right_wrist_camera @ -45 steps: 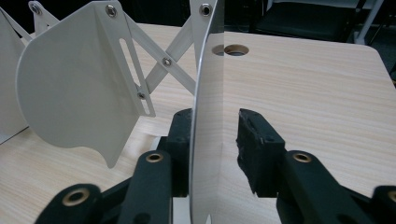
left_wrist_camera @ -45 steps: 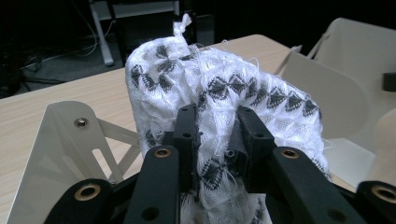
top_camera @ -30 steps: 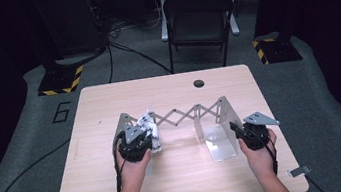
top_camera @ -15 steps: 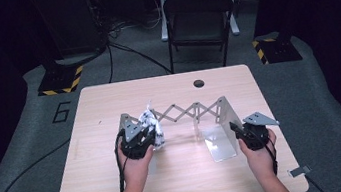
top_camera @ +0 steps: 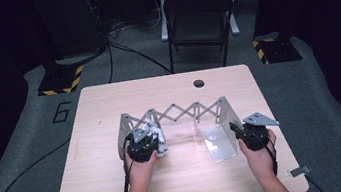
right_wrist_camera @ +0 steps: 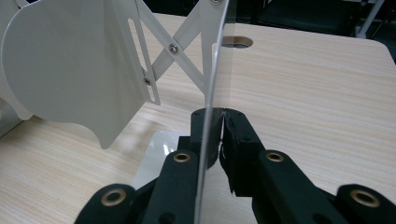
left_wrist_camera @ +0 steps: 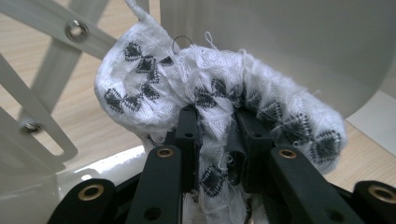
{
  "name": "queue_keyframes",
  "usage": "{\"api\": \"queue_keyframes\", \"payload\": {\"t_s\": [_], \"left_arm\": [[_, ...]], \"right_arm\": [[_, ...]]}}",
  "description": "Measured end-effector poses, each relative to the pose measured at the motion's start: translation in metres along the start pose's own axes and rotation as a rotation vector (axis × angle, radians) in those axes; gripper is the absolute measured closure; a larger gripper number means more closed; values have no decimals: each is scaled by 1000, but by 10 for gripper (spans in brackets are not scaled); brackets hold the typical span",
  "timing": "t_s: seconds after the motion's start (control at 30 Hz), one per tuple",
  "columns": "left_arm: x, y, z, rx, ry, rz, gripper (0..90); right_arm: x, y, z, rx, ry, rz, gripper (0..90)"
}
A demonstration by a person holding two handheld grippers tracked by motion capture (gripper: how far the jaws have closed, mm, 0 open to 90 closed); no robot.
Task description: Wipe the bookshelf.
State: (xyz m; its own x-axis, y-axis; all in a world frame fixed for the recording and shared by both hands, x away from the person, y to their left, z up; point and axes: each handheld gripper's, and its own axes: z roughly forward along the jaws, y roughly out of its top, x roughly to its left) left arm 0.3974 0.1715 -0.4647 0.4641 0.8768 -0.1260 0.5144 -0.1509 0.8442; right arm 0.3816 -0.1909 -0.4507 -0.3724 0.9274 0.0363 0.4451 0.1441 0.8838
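A white metal scissor rack point(top_camera: 183, 112) stands stretched across the table, with an upright plate at each end. My left gripper point(top_camera: 145, 141) is at the rack's left plate point(top_camera: 125, 127), shut on a bunched white cloth with black diamond marks point(top_camera: 159, 139). In the left gripper view the cloth point(left_wrist_camera: 224, 88) bulges over both jaws of my left gripper point(left_wrist_camera: 215, 116), close to the pale plate point(left_wrist_camera: 280, 42). My right gripper point(right_wrist_camera: 215, 114) is shut on the thin edge of the right end plate point(right_wrist_camera: 212, 70). In the high view my right gripper point(top_camera: 238, 132) sits beside that plate point(top_camera: 226, 113).
The rack's flat base plate point(top_camera: 218, 147) lies on the wooden table point(top_camera: 182, 190) between the hands. A round cable hole point(top_camera: 199, 83) is at the far edge. A folding chair point(top_camera: 198, 21) stands beyond the table, and cables run over the floor at left.
The left gripper has sunk a little toward the table with the cloth, which stood higher by the lattice half a second ago. The right hand has kept still.
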Motion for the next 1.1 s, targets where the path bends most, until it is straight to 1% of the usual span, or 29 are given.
{"api": "queue_keyframes", "payload": {"t_s": [0.03, 0.07, 0.1, 0.13, 0.17, 0.2, 0.3, 0.37, 0.4, 0.43, 0.5, 0.53, 0.57, 0.6, 0.63, 0.67, 0.7, 0.73, 0.77, 0.8, 0.83, 0.87, 0.9, 0.93, 0.97, 1.0, 1.03, 1.07, 1.1], "left_arm": [[0, 0, 0, 0, 0, 0, 737], [-2, 11, -12, -84, 3, -13, 737], [-4, 17, -19, -110, 3, 0, 737], [-6, 22, -24, -134, 4, 12, 737], [-6, 22, -24, -134, 4, 12, 737], [-8, 29, -27, -144, 17, 33, 736], [-6, 28, -22, -135, 14, 24, 736], [-4, 22, -15, -105, 19, 6, 736], [-3, 17, -9, -81, 22, 9, 736], [-1, 8, -1, -36, 21, 3, 735], [2, -1, 7, 22, 6, -11, 734], [2, -1, 7, 22, 6, -11, 734], [1, -7, 11, 45, -5, -24, 734], [0, -7, 9, 45, -8, -25, 734], [0, -6, 6, 43, -13, -15, 735], [-2, -4, 2, 35, -25, -17, 735], [-2, -4, 2, 35, -25, -17, 735], [-6, 4, -9, -9, -33, -4, 735], [-6, 4, -9, -9, -33, -4, 735], [-9, 11, -17, -35, -36, 14, 734], [-12, 20, -26, -84, -35, 28, 733], [-14, 24, -31, -102, -39, 35, 732], [-14, 24, -31, -102, -39, 35, 731], [-16, 27, -36, -121, -39, 42, 730], [-16, 26, -34, -121, -38, 50, 730], [-16, 23, -32, -121, -41, 40, 729], [-15, 19, -29, -111, -41, 39, 729], [-15, 19, -29, -111, -41, 39, 729], [-14, 13, -24, -84, -48, 24, 729]], "right_arm": [[0, 0, 0, 2, 0, 1, 828], [0, 0, 0, 1, 3, 1, 828], [0, 0, 0, 2, 4, 6, 828], [0, 0, 0, 3, 5, 5, 828], [0, 0, 0, 3, 5, 5, 828], [0, 0, 0, 0, 2, 4, 827], [0, -1, 0, -5, 1, 3, 826], [0, -1, -1, -6, 3, 0, 822], [0, -1, -1, -4, 3, 0, 820], [0, -1, -1, -5, 6, -4, 816], [1, -2, -1, -11, 12, 0, 801], [1, -2, 0, -17, 16, 0, 792], [1, -3, 0, -20, 14, -3, 783], [1, -3, 0, -19, 16, -7, 774], [1, -3, 0, -15, 19, -4, 769], [1, -3, 0, -18, 20, 6, 765], [1, -3, 0, -18, 20, 6, 765], [0, -4, 0, -19, 23, 8, 755], [0, -5, 0, -19, 24, 9, 751], [1, -5, 0, -18, 23, 13, 744], [1, -5, 0, -15, 30, 12, 738], [1, -6, 1, -16, 30, 11, 732], [1, -6, 1, -16, 30, 11, 732], [2, -6, 1, -16, 35, 12, 720], [2, -6, 1, -16, 34, 11, 717], [2, -6, 1, -16, 37, 9, 714], [2, -6, 1, -15, 37, 7, 713], [2, -6, 1, -15, 37, 7, 713], [2, -6, 2, -16, 39, 11, 711]]}}
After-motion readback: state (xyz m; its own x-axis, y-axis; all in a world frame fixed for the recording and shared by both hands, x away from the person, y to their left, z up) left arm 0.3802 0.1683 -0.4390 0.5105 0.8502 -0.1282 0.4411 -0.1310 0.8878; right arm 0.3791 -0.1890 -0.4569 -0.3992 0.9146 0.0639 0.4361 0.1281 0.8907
